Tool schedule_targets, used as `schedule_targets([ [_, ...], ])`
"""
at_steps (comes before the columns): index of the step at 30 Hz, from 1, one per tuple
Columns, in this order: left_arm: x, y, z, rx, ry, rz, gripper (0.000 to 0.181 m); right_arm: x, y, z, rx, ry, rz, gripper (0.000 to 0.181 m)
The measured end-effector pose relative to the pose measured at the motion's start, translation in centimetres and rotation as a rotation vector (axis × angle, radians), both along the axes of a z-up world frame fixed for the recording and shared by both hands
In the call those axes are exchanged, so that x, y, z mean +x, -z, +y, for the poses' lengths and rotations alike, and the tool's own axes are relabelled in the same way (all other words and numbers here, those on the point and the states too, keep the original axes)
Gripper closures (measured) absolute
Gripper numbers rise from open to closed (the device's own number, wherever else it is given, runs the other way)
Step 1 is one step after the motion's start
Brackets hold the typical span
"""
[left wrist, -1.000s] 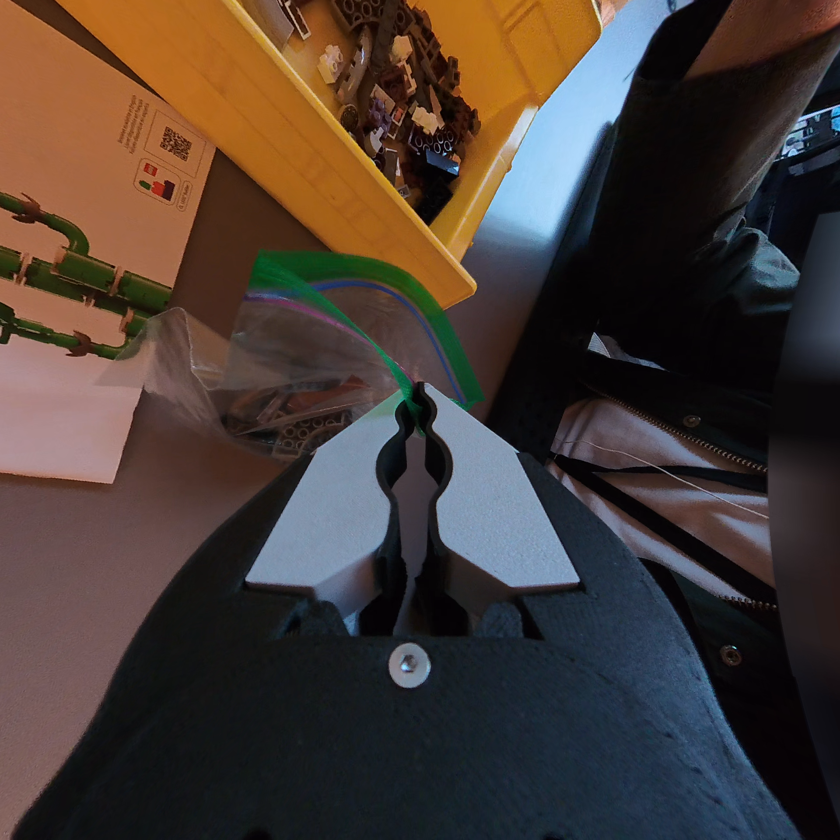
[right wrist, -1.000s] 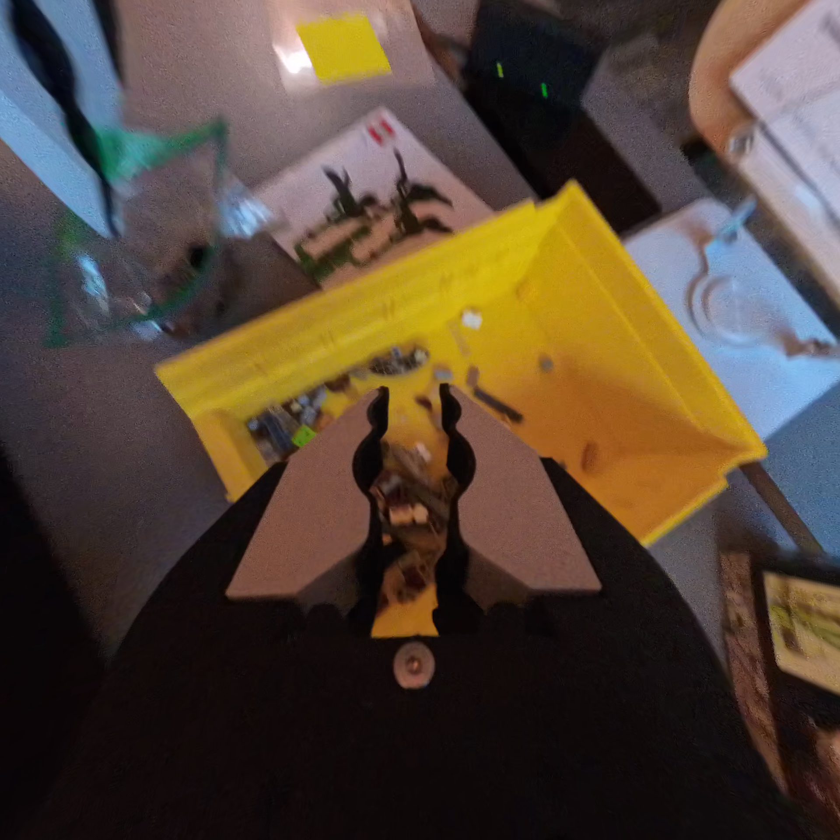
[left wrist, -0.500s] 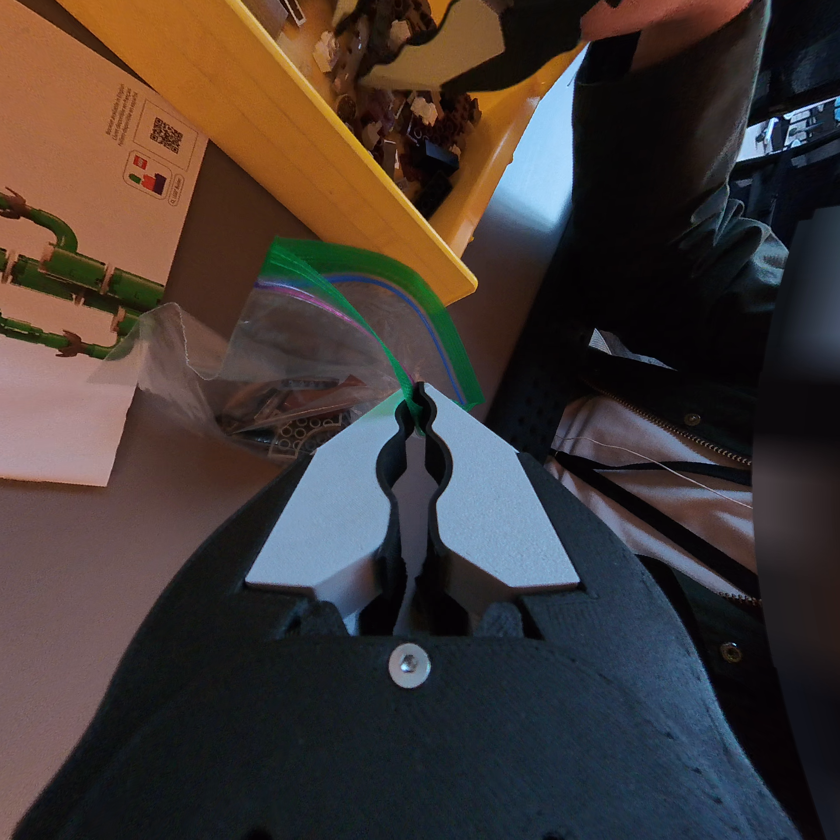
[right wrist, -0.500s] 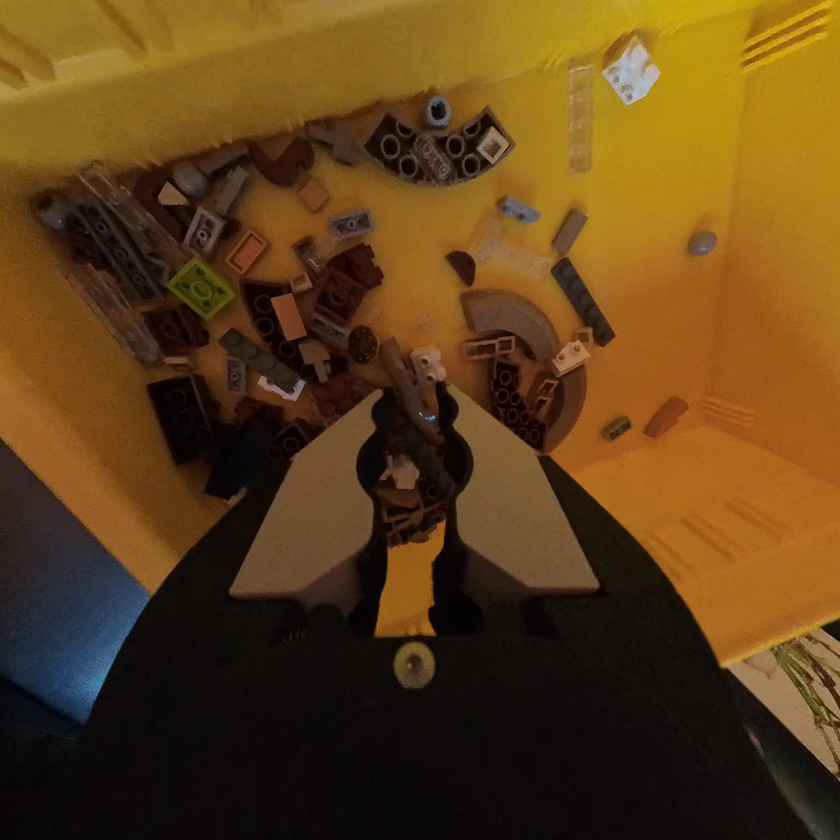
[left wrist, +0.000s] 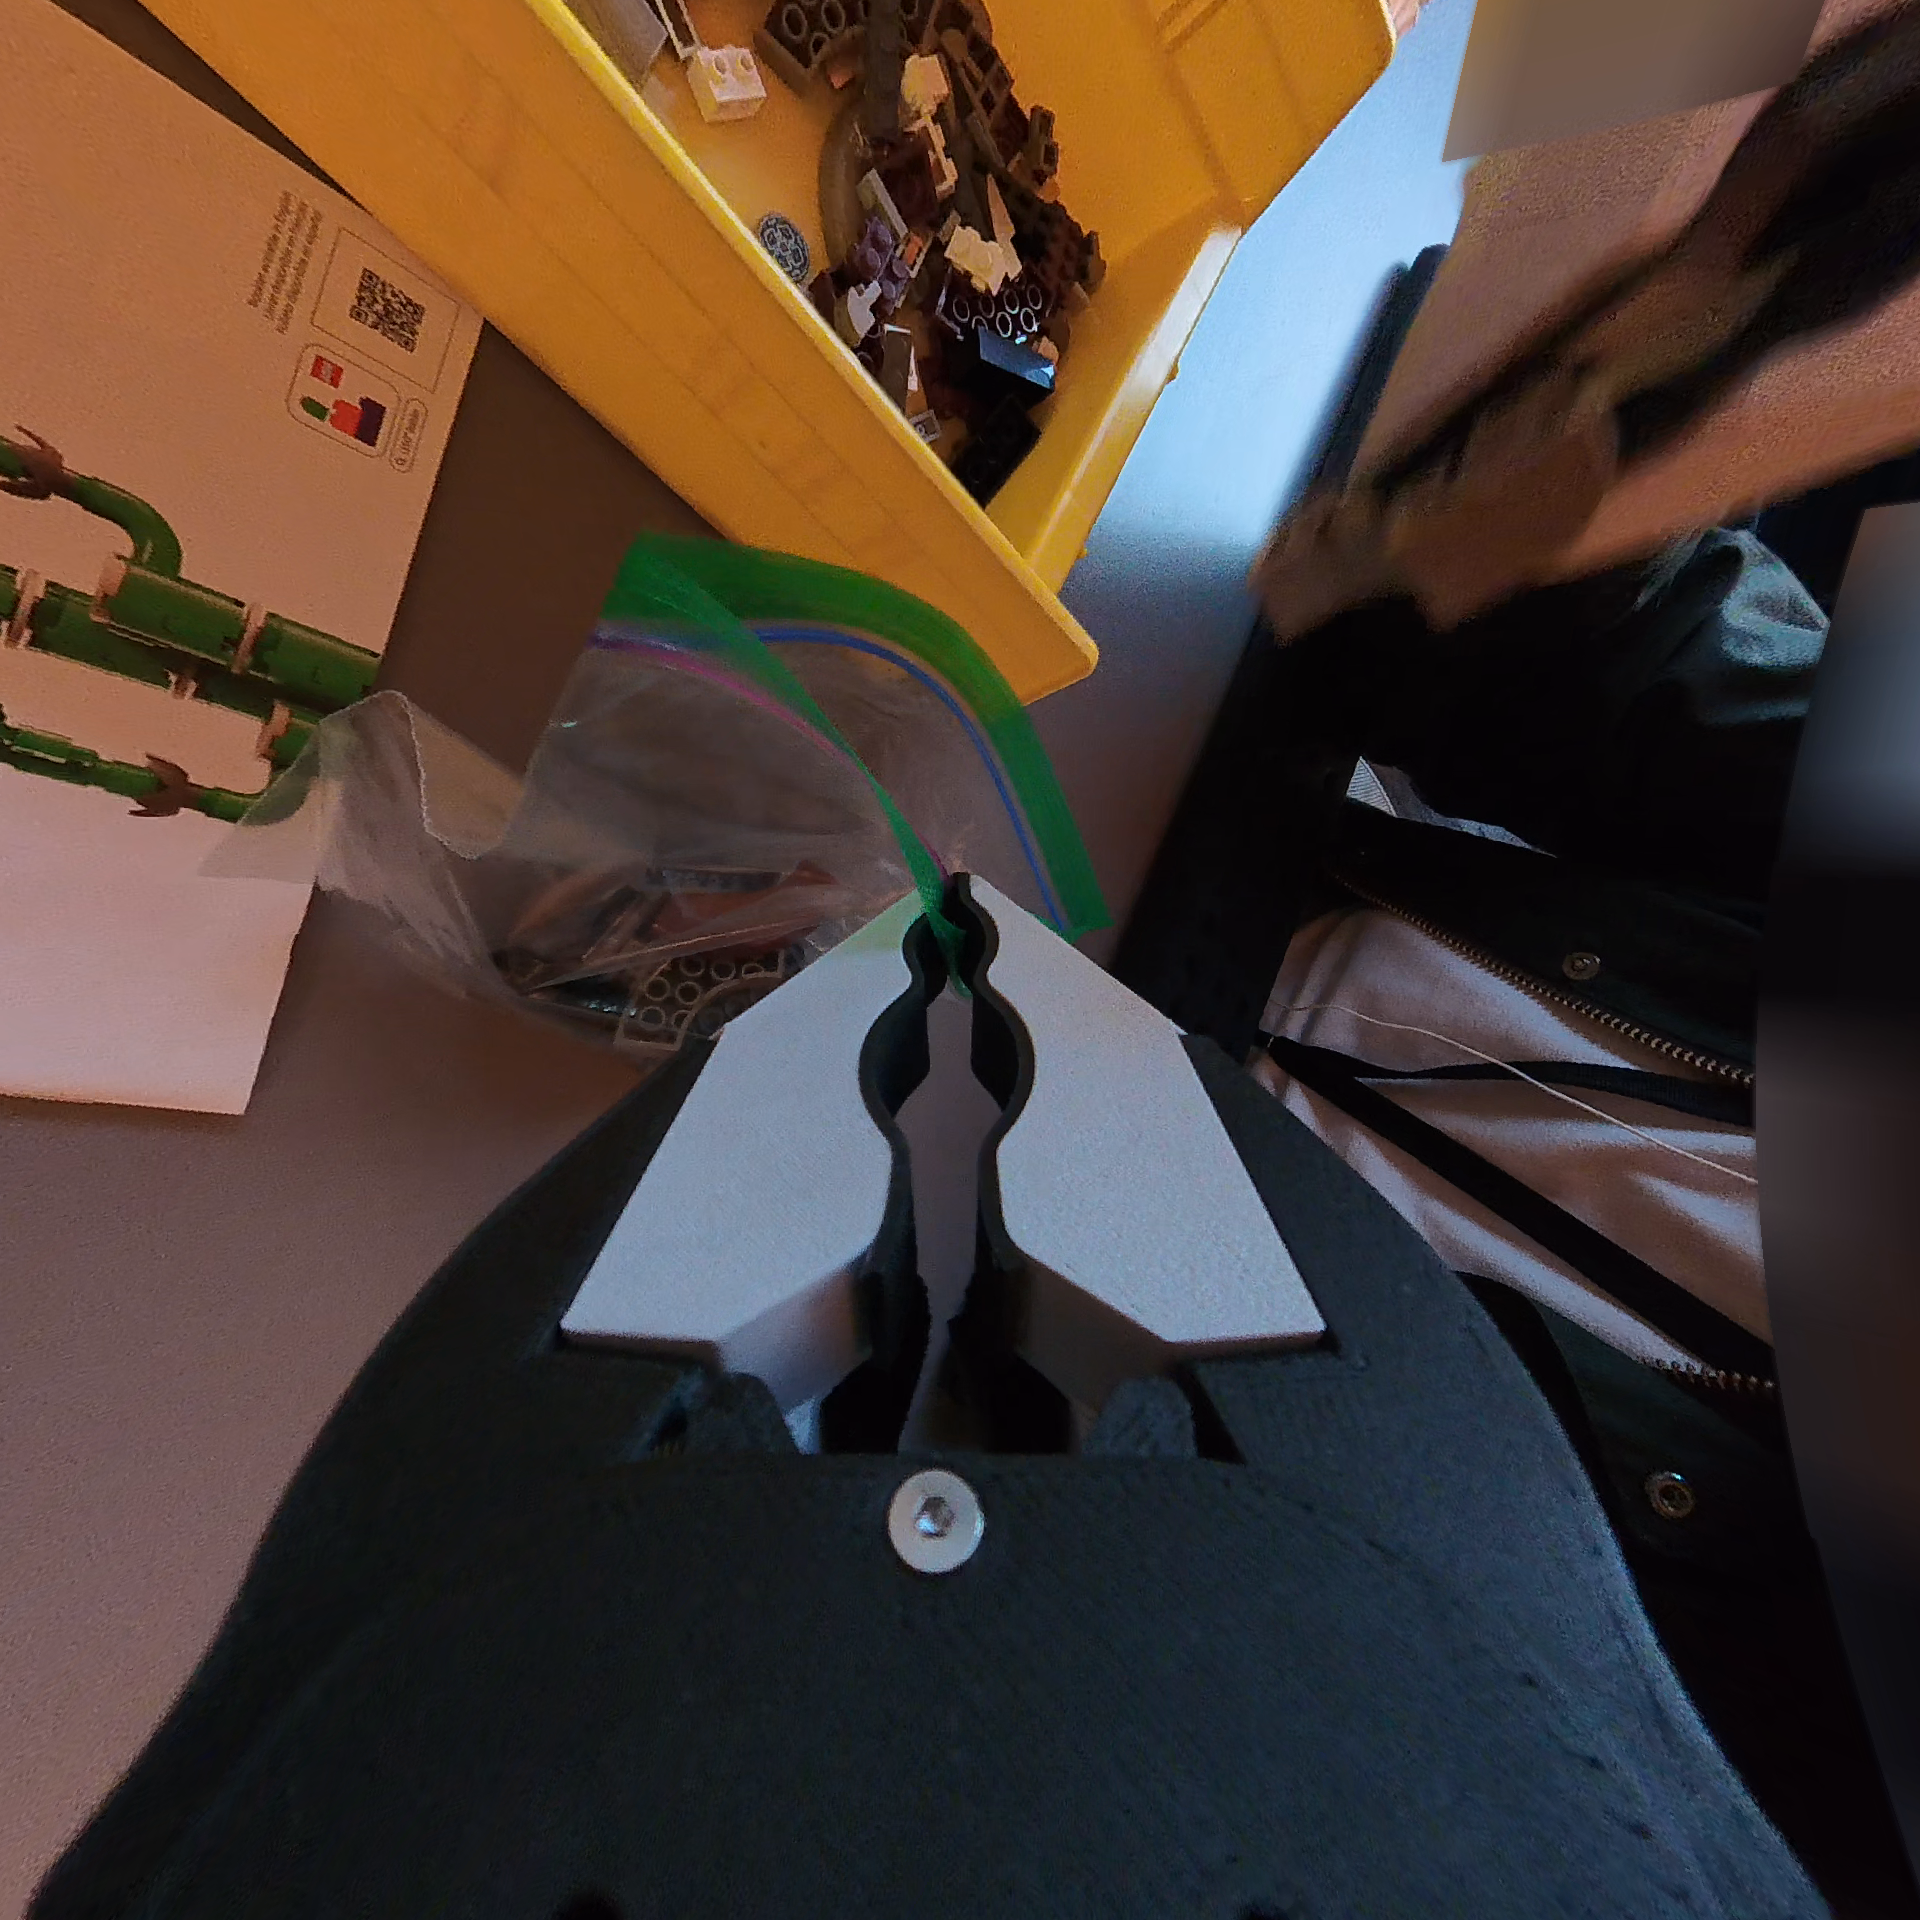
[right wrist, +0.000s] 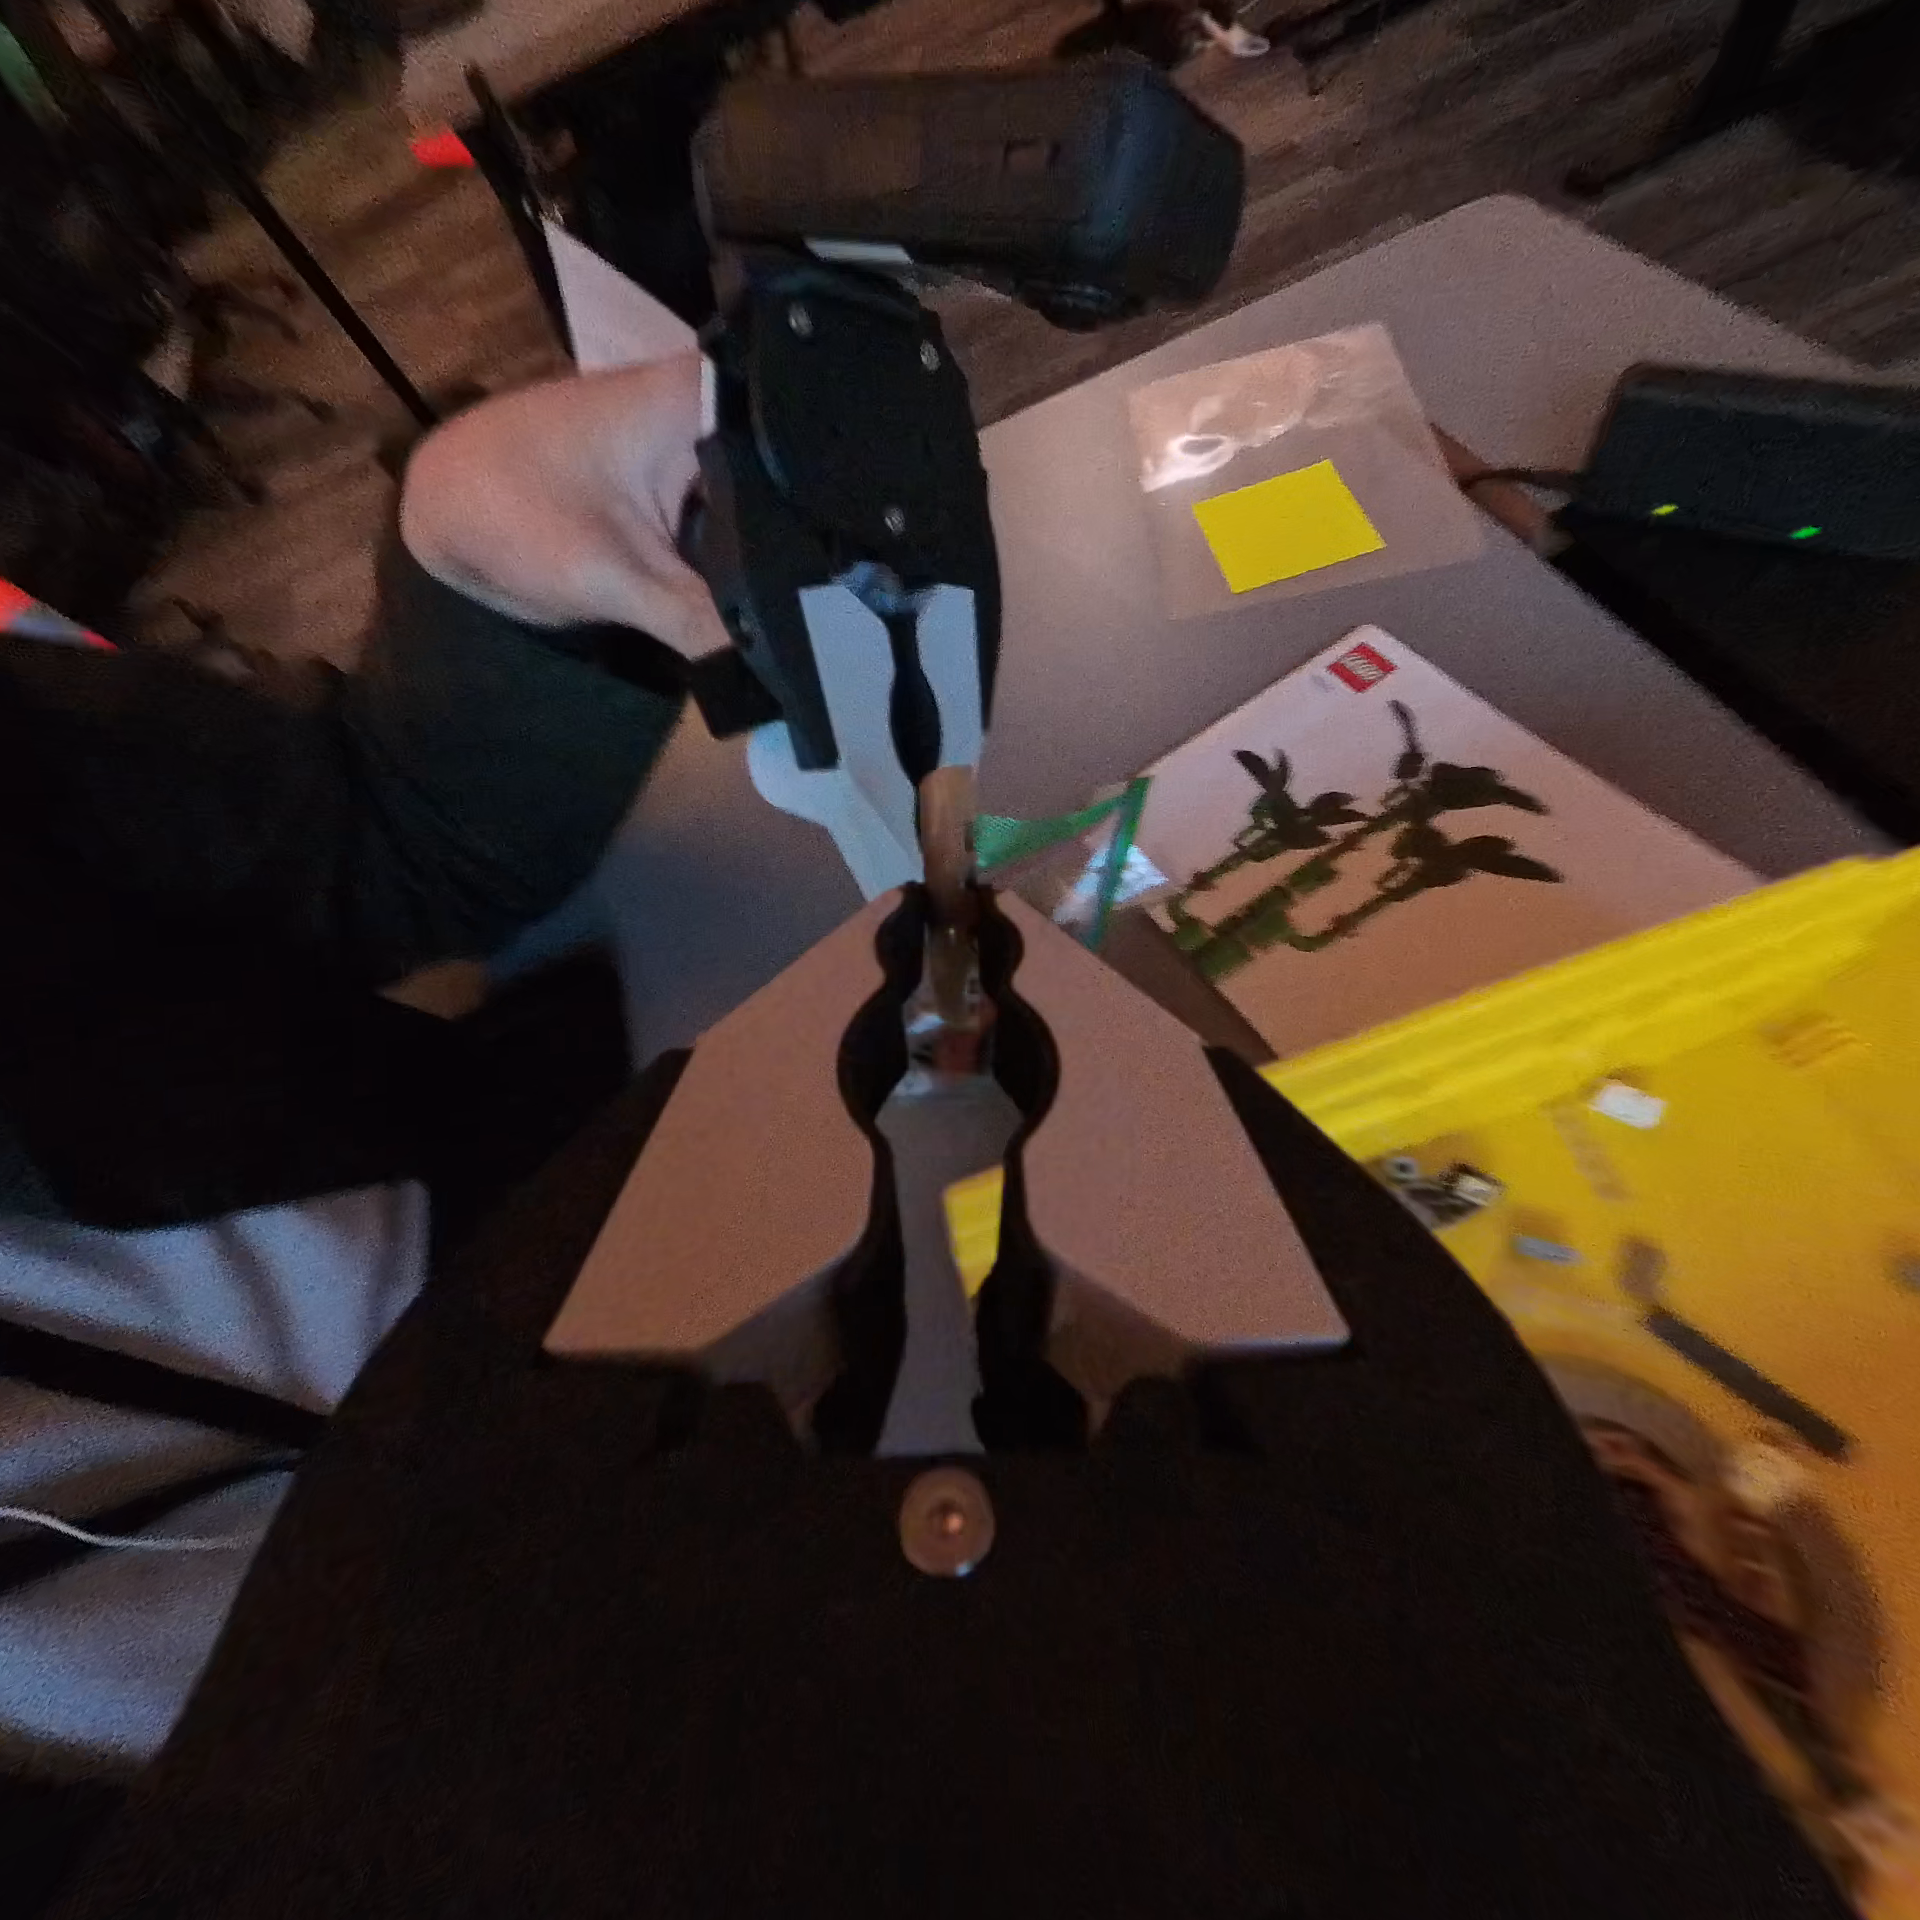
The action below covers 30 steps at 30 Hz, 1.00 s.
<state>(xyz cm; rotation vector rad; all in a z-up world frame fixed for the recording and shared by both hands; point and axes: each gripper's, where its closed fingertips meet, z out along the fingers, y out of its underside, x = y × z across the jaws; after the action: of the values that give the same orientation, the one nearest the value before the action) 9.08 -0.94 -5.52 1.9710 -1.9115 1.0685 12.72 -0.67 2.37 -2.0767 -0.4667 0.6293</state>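
Bag [left wrist: 727,810] rim pinched in left gripper [left wrist: 958,914]; right gripper [right wrist: 948,914] clamps a tan piece [right wrist: 943,831] beside yellow bin [right wrist: 1558,1039].

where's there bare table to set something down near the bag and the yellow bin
Bare grey table lies below the white booklet and left of the left gripper, which is shut on the zip bag's green rim. A narrow dark strip runs between booklet and yellow bin. The bin floor is crowded with bricks.
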Motion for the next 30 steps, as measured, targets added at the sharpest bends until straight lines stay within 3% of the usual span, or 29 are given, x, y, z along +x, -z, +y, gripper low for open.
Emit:
schedule_targets([
  [6, -0.1, -0.2, 0.3, -0.001, -0.012, -0.001, 0.181, -1.9, 6.4, 2.0, -0.299, 0.115, 0.096, 0.173],
  [9, -0.1, -0.2, 0.4, -0.003, -0.017, -0.004, 0.181, -2.9, 7.7, 2.3, -0.353, 0.097, 0.157, 0.170],
  [11, -0.2, -0.2, 0.5, -0.005, -0.018, -0.003, 0.181, -2.4, 7.7, 1.6, -0.375, 0.065, 0.081, 0.162],
  [14, -0.3, -0.4, 0.6, -0.003, -0.019, -0.008, 0.181, 2.1, 4.6, 0.9, -0.243, 0.118, -0.052, 0.162],
  [16, -0.3, -0.5, 0.6, -0.002, -0.021, -0.012, 0.181, 8.7, 2.7, 0.9, -0.095, 0.304, -0.249, 0.162],
  [19, -0.2, -0.4, 0.6, -0.002, -0.020, -0.010, 0.181, 15.7, 5.2, -0.2, -0.079, 0.432, -0.491, 0.149],
  [22, -0.2, -0.2, 0.3, -0.002, -0.012, -0.002, 0.181, 18.2, 11.0, -0.3, -0.342, 0.525, -0.545, 0.145],
  [24, -0.2, -0.1, 0.2, 0.001, -0.007, 0.000, 0.181, 18.1, 13.8, 0.1, -0.425, 0.520, -0.575, 0.148],
  [27, -0.2, -0.2, 0.3, -0.002, -0.011, -0.001, 0.181, 16.7, 15.6, 1.4, -0.462, 0.532, -0.428, 0.145],
  [30, -0.2, -0.2, 0.4, -0.005, -0.013, -0.001, 0.181, 16.7, 16.9, 0.8, -0.544, 0.526, -0.391, 0.116],
])
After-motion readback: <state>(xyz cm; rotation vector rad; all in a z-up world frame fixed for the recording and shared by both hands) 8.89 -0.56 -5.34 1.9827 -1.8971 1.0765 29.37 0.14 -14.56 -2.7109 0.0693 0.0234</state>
